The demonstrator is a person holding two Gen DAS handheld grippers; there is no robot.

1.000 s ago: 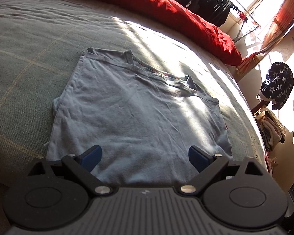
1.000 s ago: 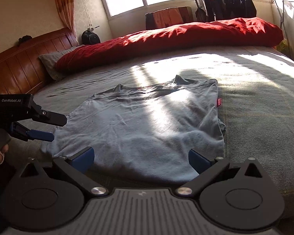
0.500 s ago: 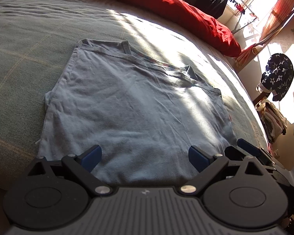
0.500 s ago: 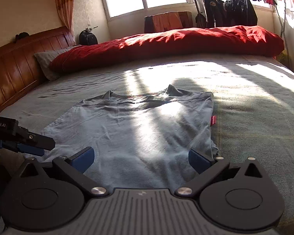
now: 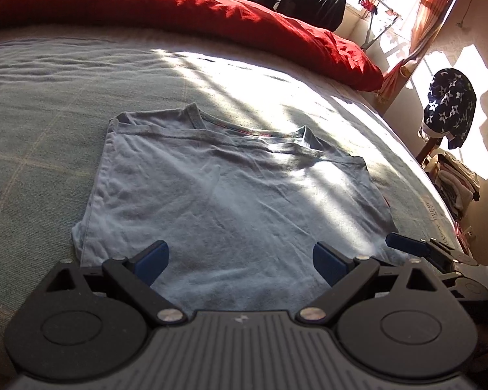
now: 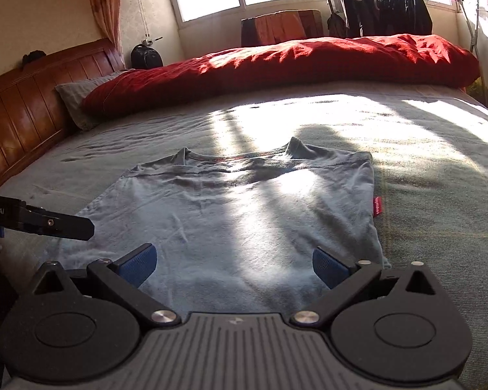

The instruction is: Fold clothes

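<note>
A light blue T-shirt [image 5: 231, 195] lies flat on the grey bed, sleeves tucked in, collar at the far end; it also shows in the right wrist view [image 6: 244, 221]. My left gripper [image 5: 240, 261] is open and empty, just above the shirt's near hem. My right gripper [image 6: 234, 263] is open and empty over the near hem too. The right gripper's blue-tipped finger shows in the left wrist view [image 5: 406, 243] by the shirt's near right corner. The left gripper shows in the right wrist view [image 6: 48, 224] by the near left corner.
A rolled red duvet [image 6: 292, 65] lies along the far side of the bed. A wooden headboard [image 6: 26, 97] and grey pillow [image 6: 78, 97] are at the left. A clothes rack [image 6: 390, 9] stands by the window. A chair with star-patterned cloth [image 5: 449, 107] stands beside the bed.
Both grippers have pulled back and risen a little from the shirt, so more of the bed and room shows. Both stay open. The shirt has not moved.
</note>
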